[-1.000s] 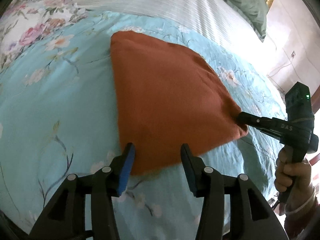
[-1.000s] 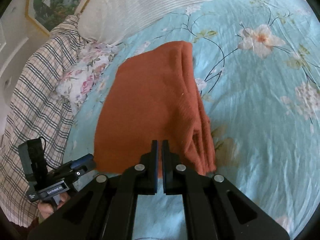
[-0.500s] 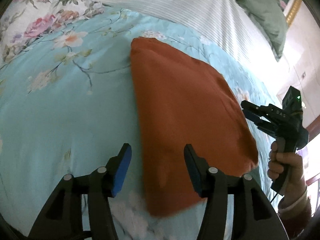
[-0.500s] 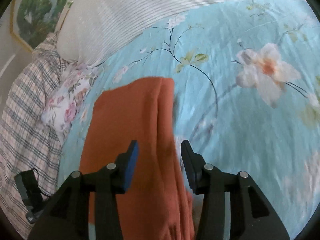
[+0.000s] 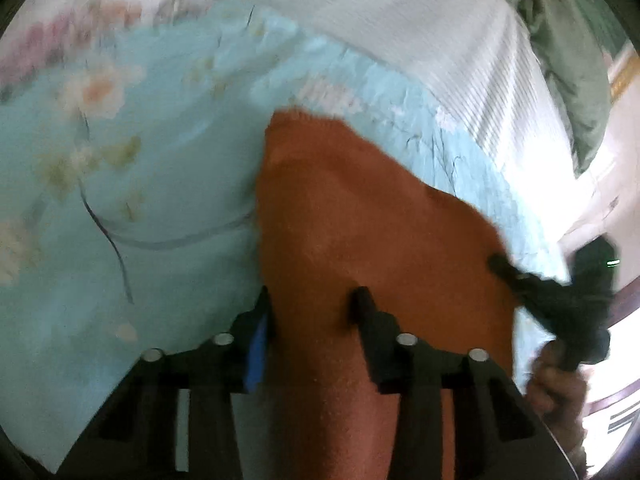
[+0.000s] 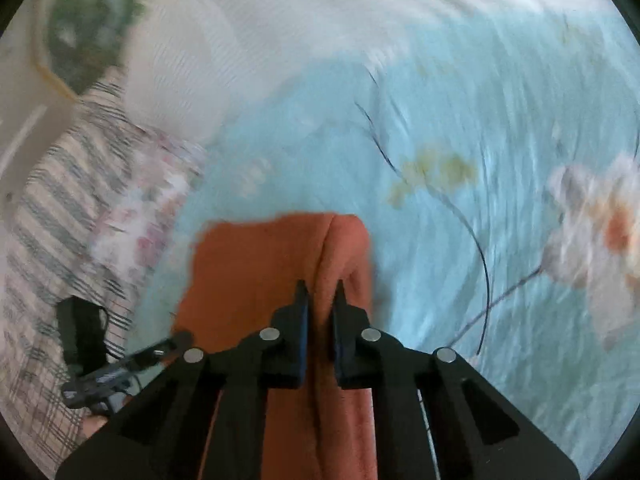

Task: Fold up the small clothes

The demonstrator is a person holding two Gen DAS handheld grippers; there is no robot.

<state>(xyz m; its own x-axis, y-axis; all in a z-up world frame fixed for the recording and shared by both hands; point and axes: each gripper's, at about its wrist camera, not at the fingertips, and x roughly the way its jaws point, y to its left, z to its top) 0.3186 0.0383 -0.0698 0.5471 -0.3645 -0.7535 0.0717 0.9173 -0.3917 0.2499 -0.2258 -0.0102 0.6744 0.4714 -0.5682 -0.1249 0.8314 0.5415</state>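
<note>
Closest in the left wrist view, the left gripper (image 5: 310, 308) has its jaws moderately apart and closing, with the near end of a rust-orange cloth (image 5: 360, 220) running between them; the blur leaves it unclear whether the pads press on it yet. In the right wrist view, the right gripper (image 6: 320, 300) has its jaws nearly together and closing, with a raised fold of the same cloth (image 6: 256, 272) pinched between the pads. The cloth lies folded on a bed, on a light blue sheet (image 5: 140, 200) printed with pale flowers and thin dark stems, and reaches away from both grippers to a squared far edge. At the right of the left wrist view, the right gripper (image 5: 500, 264) shows from the side, its tip at the cloth's right edge, with the person's right hand (image 5: 560, 384) gripping its handle. At the lower left of the right wrist view, the left gripper (image 6: 176, 340) appears small and blurred beside the cloth's left edge. Farther off lie a white striped pillow (image 6: 280, 40), a checked blanket (image 6: 52, 200) and a green pillow (image 5: 568, 60). Both views are smeared by motion.
</note>
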